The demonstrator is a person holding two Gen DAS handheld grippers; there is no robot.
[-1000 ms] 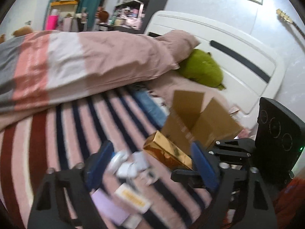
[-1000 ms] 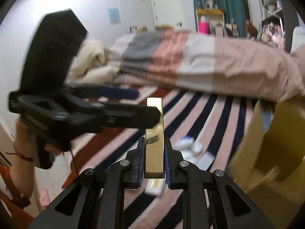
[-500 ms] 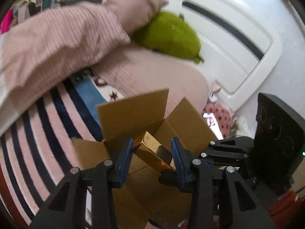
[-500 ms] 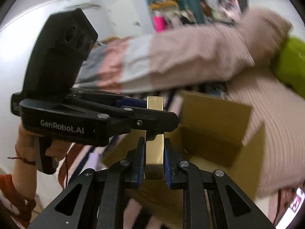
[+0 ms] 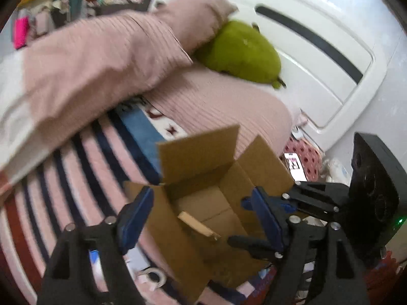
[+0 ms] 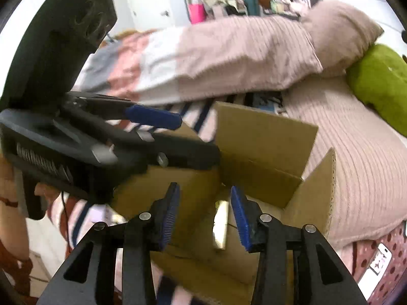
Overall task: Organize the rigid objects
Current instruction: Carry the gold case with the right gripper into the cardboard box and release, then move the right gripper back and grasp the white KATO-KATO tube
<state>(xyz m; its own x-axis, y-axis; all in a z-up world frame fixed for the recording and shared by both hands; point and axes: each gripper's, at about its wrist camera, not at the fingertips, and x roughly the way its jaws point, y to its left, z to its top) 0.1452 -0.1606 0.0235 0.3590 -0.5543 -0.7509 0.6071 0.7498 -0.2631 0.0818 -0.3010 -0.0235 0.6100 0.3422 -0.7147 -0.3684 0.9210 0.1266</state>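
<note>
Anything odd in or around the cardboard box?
The gold box lies slanted inside the cardboard box, not squared to its walls. Small items lie loose on the striped bedding beside it. Nothing looks damaged.

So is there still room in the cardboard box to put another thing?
Yes. Inside the cardboard box only the gold bar-shaped box lies on the floor; the floor between it and the far wall looks bare. The striped blanket left of the box is also free. It is crowded below the box, near the tape roll.
</note>
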